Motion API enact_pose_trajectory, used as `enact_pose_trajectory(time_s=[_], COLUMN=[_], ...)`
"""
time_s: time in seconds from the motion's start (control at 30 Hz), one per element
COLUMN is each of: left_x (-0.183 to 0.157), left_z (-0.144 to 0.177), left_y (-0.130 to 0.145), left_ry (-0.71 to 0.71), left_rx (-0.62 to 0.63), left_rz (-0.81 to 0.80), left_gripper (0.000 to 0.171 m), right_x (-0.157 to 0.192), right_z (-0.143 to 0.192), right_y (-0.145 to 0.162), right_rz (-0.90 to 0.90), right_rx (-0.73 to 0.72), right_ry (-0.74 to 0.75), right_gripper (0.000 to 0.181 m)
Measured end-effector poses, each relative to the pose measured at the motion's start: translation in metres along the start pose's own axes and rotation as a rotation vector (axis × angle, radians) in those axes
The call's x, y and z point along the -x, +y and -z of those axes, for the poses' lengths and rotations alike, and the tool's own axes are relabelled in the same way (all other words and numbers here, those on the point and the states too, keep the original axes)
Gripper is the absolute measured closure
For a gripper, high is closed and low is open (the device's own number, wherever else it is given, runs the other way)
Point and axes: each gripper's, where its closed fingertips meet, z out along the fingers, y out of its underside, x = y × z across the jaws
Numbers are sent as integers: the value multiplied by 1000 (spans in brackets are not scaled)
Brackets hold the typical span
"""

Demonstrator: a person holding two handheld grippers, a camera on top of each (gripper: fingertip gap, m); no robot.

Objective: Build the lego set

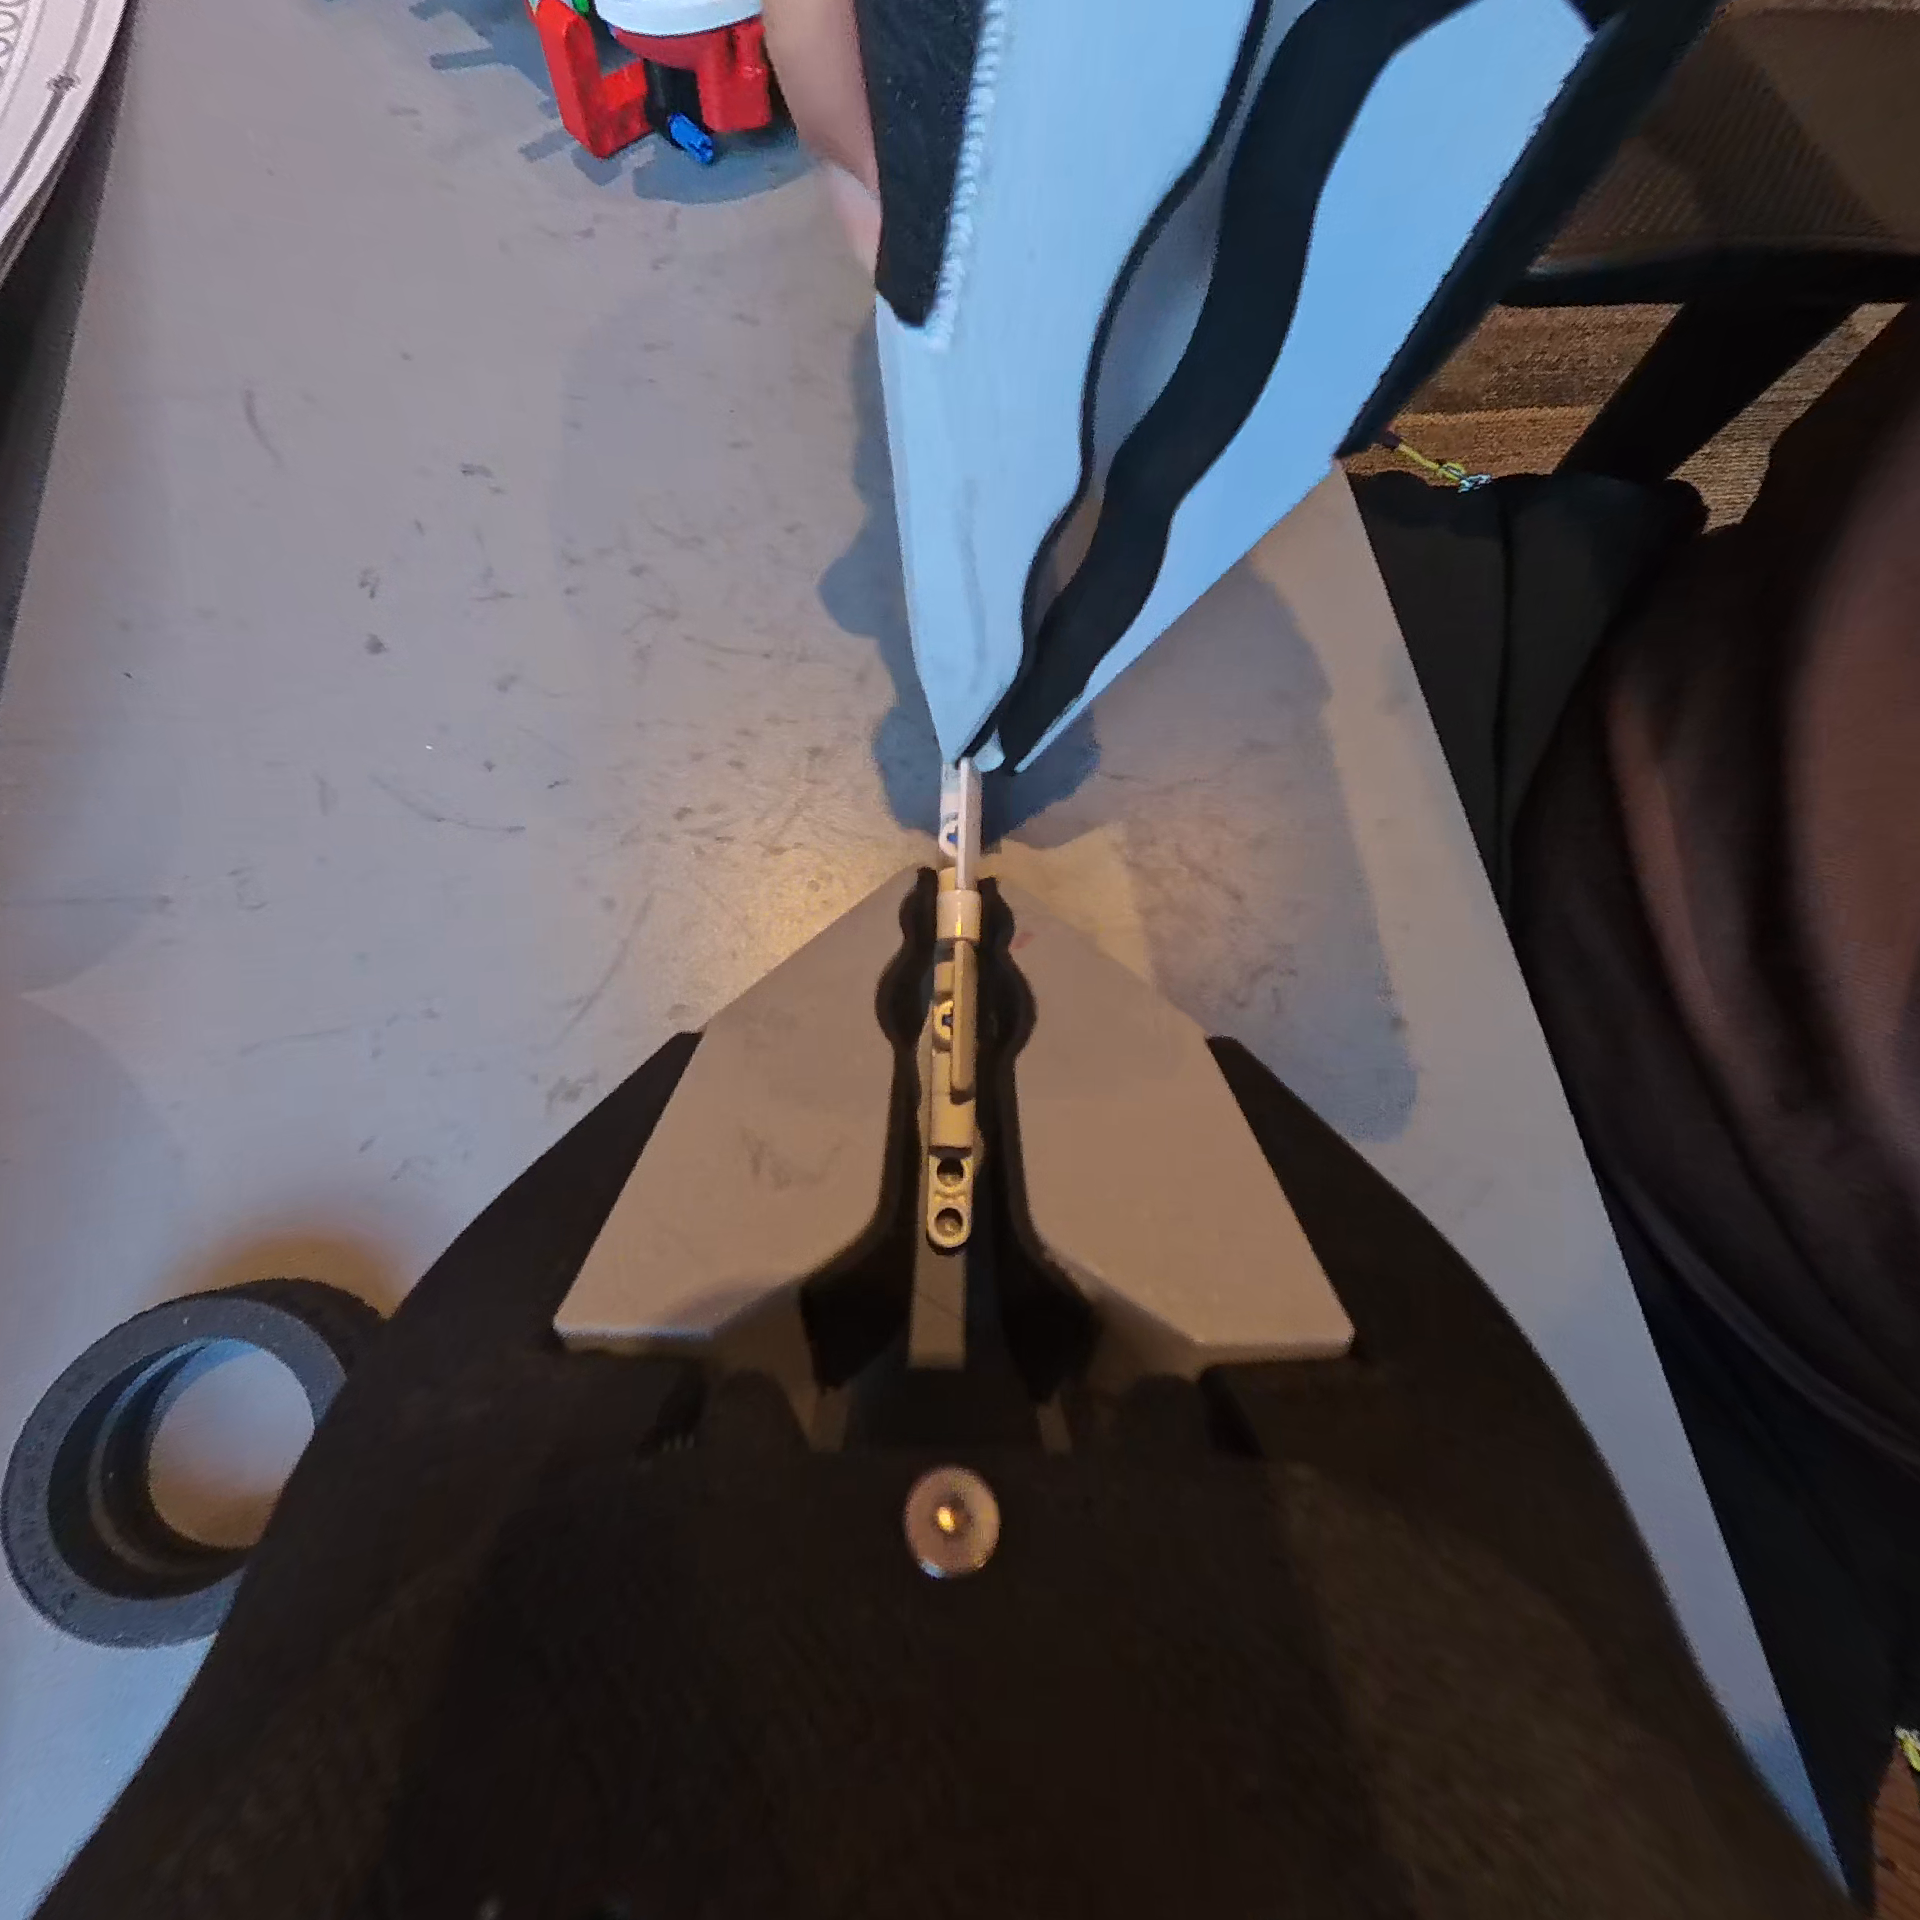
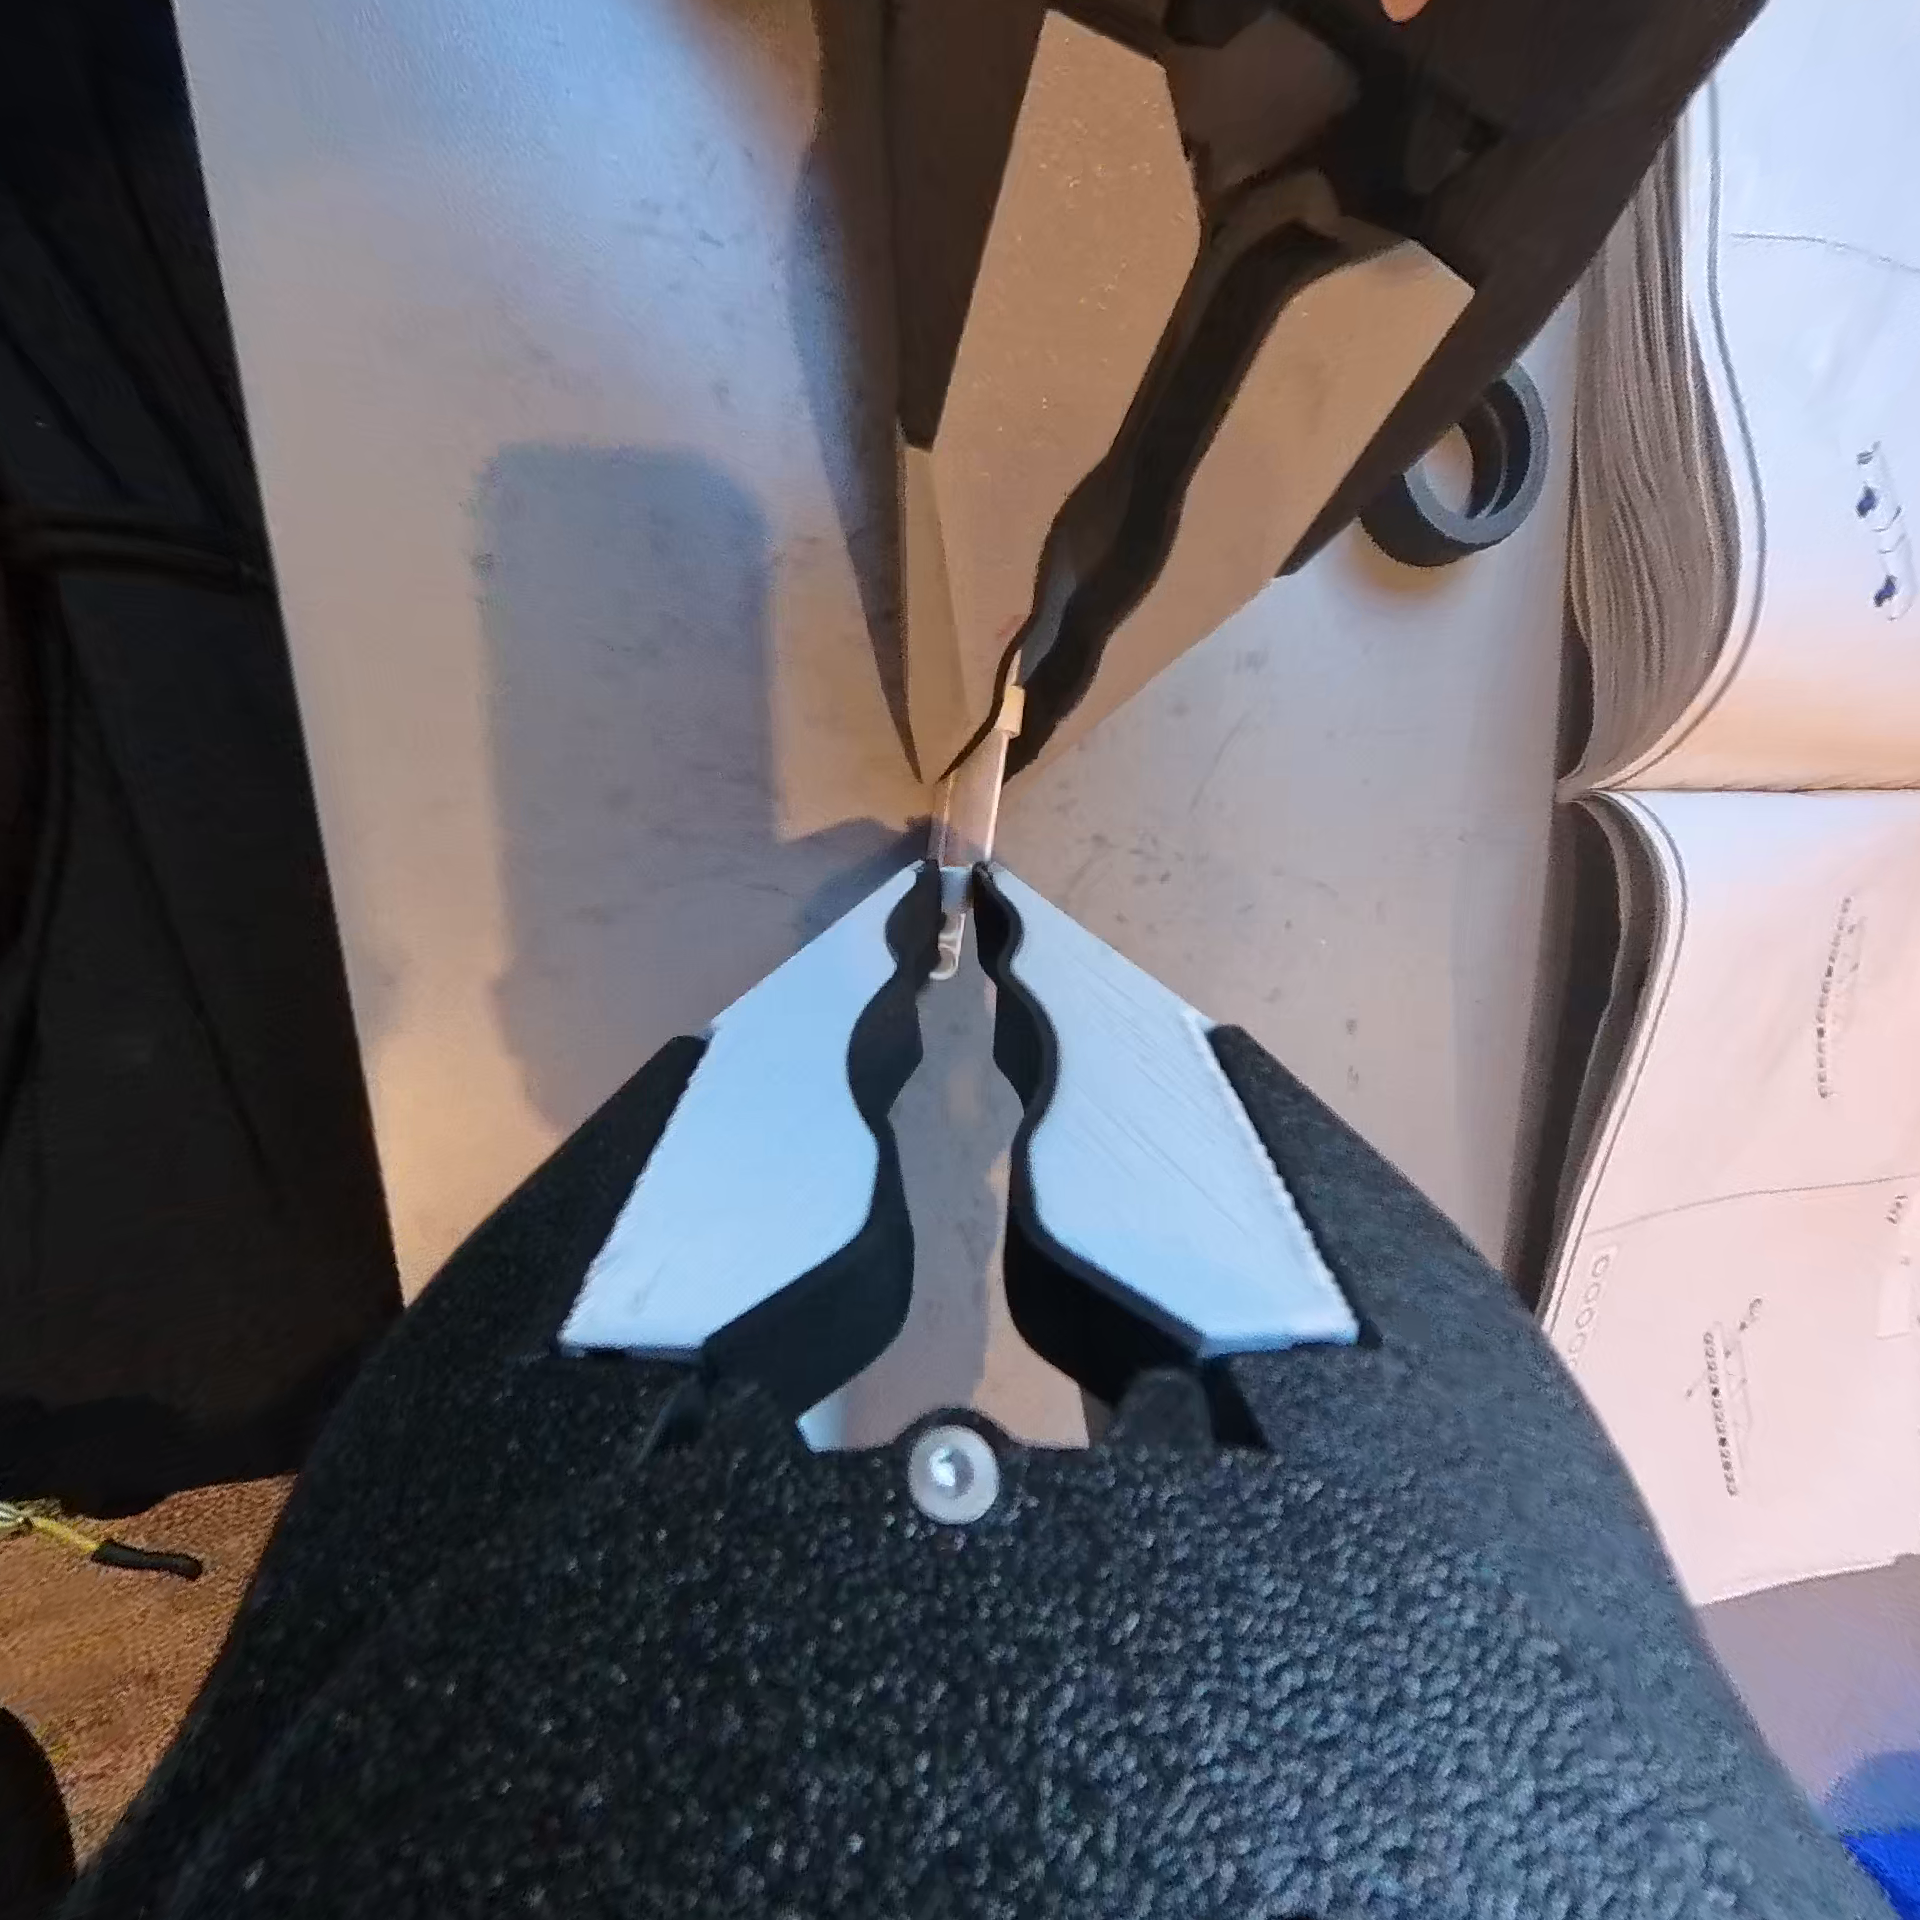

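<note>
- The left hand-held gripper (image 1: 958, 904) is clenched on a thin grey lego beam (image 1: 954, 1101), which lies lengthwise between its two grey fingers (image 1: 790, 1132) with its holed end toward the camera.
- The right hand-held gripper (image 2: 954, 883) has light blue fingers (image 2: 769, 1153) closed at the tips on a small white lego piece (image 2: 948, 940).
- The two hand-held grippers meet tip to tip just above the table (image 1: 416, 623), and the white piece (image 1: 961, 816) and the grey beam touch end to end between them.
- In the right wrist view a short stretch of the joined pieces (image 2: 971, 816) shows between the two sets of tips.
- A red lego assembly (image 1: 665, 78) with a blue pin stands at the far edge of the table, well apart from the grippers.
- A black rubber tyre (image 1: 166, 1455) lies on the table beside the left hand-held gripper.
- An open instruction booklet (image 2: 1756, 935) lies on the table, near the tyre (image 2: 1465, 478).
</note>
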Motion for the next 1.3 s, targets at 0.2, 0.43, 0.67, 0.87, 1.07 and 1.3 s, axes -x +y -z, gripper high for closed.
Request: enact_pose_trajectory(time_s=[0.2,0.43,0.67,0.87,1.07,1.3], left_x=[2,3,7,10,11,9], left_z=[0,0,1,3,3,2], left_y=[0,0,0,0,0,0], left_ry=[-15,-27,-42,-38,-44,-17], left_rx=[-3,0,-4,-10,-10,-11], left_rz=[8,0,24,62,55,66], left_gripper=[167,167,167,167,166,166], right_x=[-5,2,-4,-10,-12,-10], right_z=[-2,-3,-5,-7,-5,-2], right_y=[0,0,0,-1,-3,-3], right_rz=[-306,-314,-443,-522,-891,-1125], right_rx=[-64,-17,-71,-154,-272,-220], right_ry=[-116,-179,-252,-249,-480,-716], right_gripper=[174,174,174,173,174,174])
